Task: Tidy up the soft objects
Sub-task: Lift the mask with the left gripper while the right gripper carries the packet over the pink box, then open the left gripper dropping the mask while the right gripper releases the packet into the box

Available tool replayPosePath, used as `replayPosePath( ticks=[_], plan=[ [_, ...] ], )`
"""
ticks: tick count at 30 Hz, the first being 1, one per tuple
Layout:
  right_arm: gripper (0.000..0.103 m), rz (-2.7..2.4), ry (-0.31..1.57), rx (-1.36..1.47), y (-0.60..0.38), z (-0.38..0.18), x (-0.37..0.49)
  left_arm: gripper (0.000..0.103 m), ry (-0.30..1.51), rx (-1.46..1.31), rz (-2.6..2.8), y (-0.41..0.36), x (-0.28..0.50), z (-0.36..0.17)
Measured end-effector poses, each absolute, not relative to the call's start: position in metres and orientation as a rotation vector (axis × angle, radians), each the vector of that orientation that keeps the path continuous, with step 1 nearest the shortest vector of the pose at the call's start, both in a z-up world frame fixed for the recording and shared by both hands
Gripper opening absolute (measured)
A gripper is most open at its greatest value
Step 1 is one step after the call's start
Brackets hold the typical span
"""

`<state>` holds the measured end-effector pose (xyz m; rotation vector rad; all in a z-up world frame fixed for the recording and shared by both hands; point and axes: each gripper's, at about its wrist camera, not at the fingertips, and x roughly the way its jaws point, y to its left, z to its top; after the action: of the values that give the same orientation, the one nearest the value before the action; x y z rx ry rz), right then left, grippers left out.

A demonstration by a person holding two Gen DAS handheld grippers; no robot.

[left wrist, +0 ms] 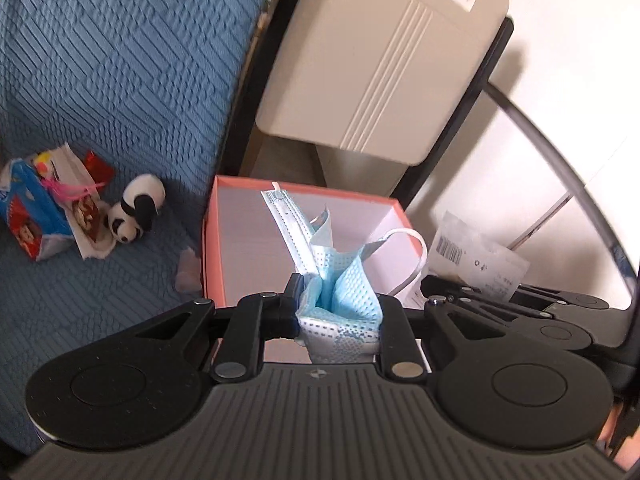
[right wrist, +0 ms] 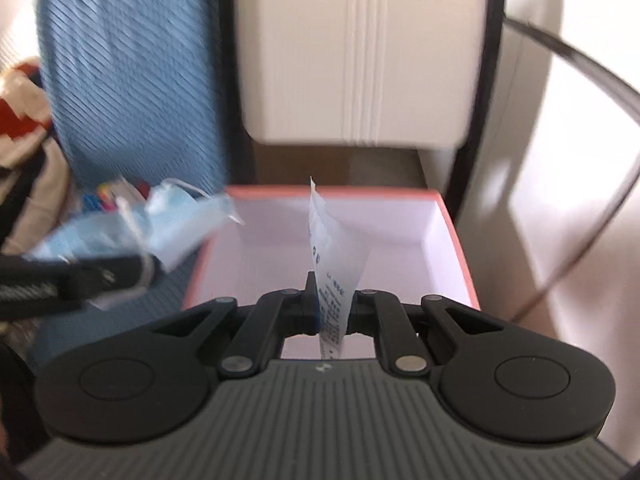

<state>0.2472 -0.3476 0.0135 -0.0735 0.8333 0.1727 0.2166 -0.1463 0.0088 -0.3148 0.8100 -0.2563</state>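
Note:
My left gripper [left wrist: 338,300] is shut on a crumpled light-blue face mask [left wrist: 348,276], whose white ear loop hangs out to the right. The mask hangs over an open coral box [left wrist: 224,216] with a white inside, standing on the bed. My right gripper [right wrist: 332,296] is shut on a thin clear plastic packet [right wrist: 332,248] with print, held upright above the same box [right wrist: 452,216]. The left gripper [right wrist: 136,268] with the mask [right wrist: 160,224] shows blurred at the left of the right wrist view. A small panda plush [left wrist: 136,212] lies on the bedspread left of the box.
A blue quilted bedspread [left wrist: 100,60] covers the bed. Colourful packets and paper [left wrist: 36,208] lie beside the panda. A beige plastic panel [left wrist: 380,60] stands behind the box, with a curved black tube [left wrist: 560,152] and a white wall to the right.

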Motion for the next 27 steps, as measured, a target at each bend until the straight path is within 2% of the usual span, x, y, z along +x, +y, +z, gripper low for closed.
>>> replayPosePath(
  ticks=[16,27],
  plan=[
    [0.012,0.117,1.039,0.0,-0.4,-0.071,0.283,0.02,0.953,-0.267,-0.247,-0.187,0.262,-0.051],
    [0.013,0.105,1.11,0.036,-0.415,-0.107,0.284,0.02,0.993,-0.251,-0.258,-0.2,0.267,-0.075]
  ],
)
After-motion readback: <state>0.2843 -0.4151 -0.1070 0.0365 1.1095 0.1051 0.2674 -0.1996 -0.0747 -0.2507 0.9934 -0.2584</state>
